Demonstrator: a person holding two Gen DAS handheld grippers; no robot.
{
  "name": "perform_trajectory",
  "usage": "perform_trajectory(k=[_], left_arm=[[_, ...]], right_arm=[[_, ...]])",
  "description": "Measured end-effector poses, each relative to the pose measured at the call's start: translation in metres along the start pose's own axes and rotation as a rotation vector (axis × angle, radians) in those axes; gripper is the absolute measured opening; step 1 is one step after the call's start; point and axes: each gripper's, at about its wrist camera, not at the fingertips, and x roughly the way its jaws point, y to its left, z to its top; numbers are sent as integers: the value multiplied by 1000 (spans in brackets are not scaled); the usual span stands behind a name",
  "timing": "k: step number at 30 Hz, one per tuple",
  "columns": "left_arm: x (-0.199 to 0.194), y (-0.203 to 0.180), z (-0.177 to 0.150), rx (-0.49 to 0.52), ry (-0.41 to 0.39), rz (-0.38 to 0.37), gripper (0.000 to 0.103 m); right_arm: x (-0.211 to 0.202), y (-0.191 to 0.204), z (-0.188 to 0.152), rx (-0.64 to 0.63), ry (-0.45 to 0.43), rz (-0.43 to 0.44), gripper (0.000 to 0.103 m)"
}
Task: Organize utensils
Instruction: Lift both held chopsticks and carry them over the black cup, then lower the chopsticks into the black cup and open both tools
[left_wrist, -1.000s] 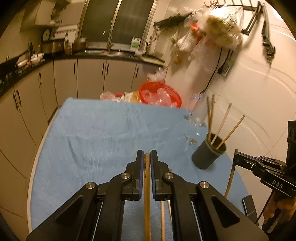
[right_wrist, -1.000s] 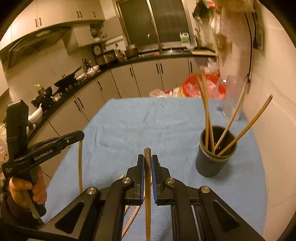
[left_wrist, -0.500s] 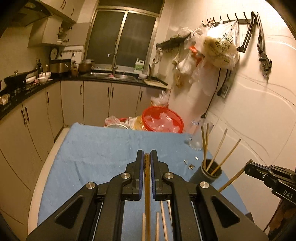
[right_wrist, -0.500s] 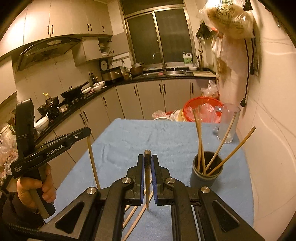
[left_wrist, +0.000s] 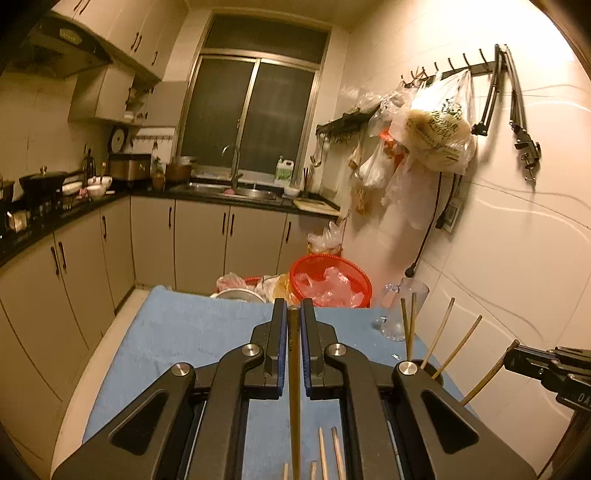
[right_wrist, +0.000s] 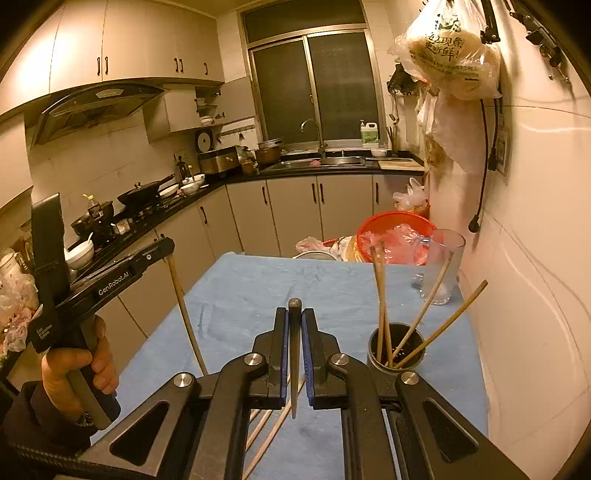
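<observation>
My left gripper (left_wrist: 293, 314) is shut on a wooden chopstick (left_wrist: 294, 387) and holds it above the blue cloth (left_wrist: 192, 339); it also shows in the right wrist view (right_wrist: 170, 249) with the chopstick (right_wrist: 186, 317) hanging down. My right gripper (right_wrist: 294, 317) is shut on another chopstick (right_wrist: 294, 354), raised left of the dark holder cup (right_wrist: 395, 349), which holds several chopsticks. The right gripper shows at the right edge of the left wrist view (left_wrist: 511, 356) with its chopstick (left_wrist: 487, 373). Loose chopsticks (right_wrist: 269, 428) lie on the cloth below.
A clear glass (right_wrist: 441, 266) stands by the wall behind the cup. A red basket (right_wrist: 395, 234) with plastic bags sits at the table's far edge. The tiled wall (right_wrist: 535, 295) runs close along the right. Kitchen cabinets (left_wrist: 199, 240) lie beyond.
Both grippers have lifted upward with their chopsticks, so the table and cup sit lower and farther in both views. Both stay shut.
</observation>
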Motion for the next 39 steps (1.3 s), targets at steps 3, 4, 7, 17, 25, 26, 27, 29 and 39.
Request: perform_trajectory(k=[3,4,7,17,25,26,27,29,39], left_arm=[[0,-8,0,13,-12,-5,6],[0,-11,1,16,-15,-8,6],[1,-21,1,34,-24,-13,7],[5,-52,8,68,-58,-52,6],[17,-91,21,90,-69,-123,7],[19,-97,23,93,-74,-136,7],[20,-102,26,95,-78,-145,7],[23,-112,32,97,-87,-162,6],[48,-156,59,80,-124,-231,6]], right_arm=[[-3,-2,1,3,-3,-9,7],[-5,-3,1,3,-5,-11,7],[-9,-3,2,2,-13,-19,7],[-24,-12,7,3,-31,-63,7],[-40,-26,17,10,-55,-118,7],[-43,-29,19,11,-61,-124,7],[-45,-30,21,13,-67,-129,7],[-51,-34,25,14,-81,-139,7],[-67,-55,57,33,-160,-185,7]])
